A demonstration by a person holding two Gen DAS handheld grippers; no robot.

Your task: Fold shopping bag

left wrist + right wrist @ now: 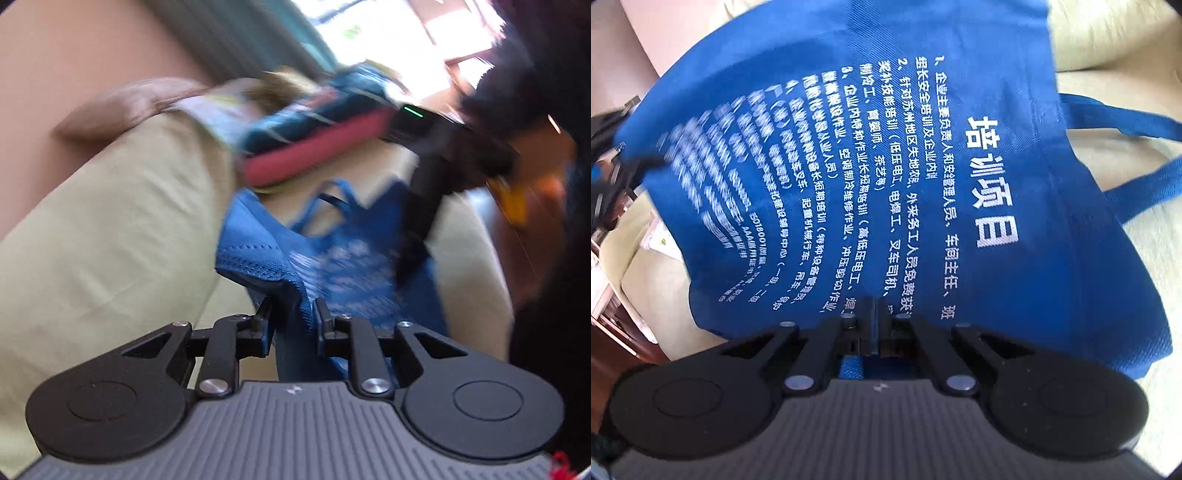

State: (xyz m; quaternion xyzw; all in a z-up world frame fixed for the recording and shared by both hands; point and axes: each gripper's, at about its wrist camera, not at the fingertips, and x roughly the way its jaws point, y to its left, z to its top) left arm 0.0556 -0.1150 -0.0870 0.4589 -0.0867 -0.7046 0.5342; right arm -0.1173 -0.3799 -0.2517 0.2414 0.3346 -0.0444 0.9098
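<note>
Right claw (875, 325): jaws brought fully together on the near edge of the blue non-woven fabric shopping bag with white printed text (886, 166); a thin blue strip is seen pinched between the pads. Left claw (291, 321): jaws narrowed but not fully closed, a bunched fold of the same bag (332, 258) is clamped between the pads.

The bag is held up off the pale yellow-green cushioned sofa surface (110, 221), stretched between the two claws, printed face toward the right wrist view. Blue strap handles (1126, 155) are seen trailing at the far right, resting on the cushion. Two edges are likely gripped so the panel can be pulled taut and laid over itself for a fold.

A stack of items, one red-edged and dark patterned (314, 140), is seen at the far end of the sofa; it is too blurred to identify.

Both claws are angled downward. The left view is motion-blurred.
</note>
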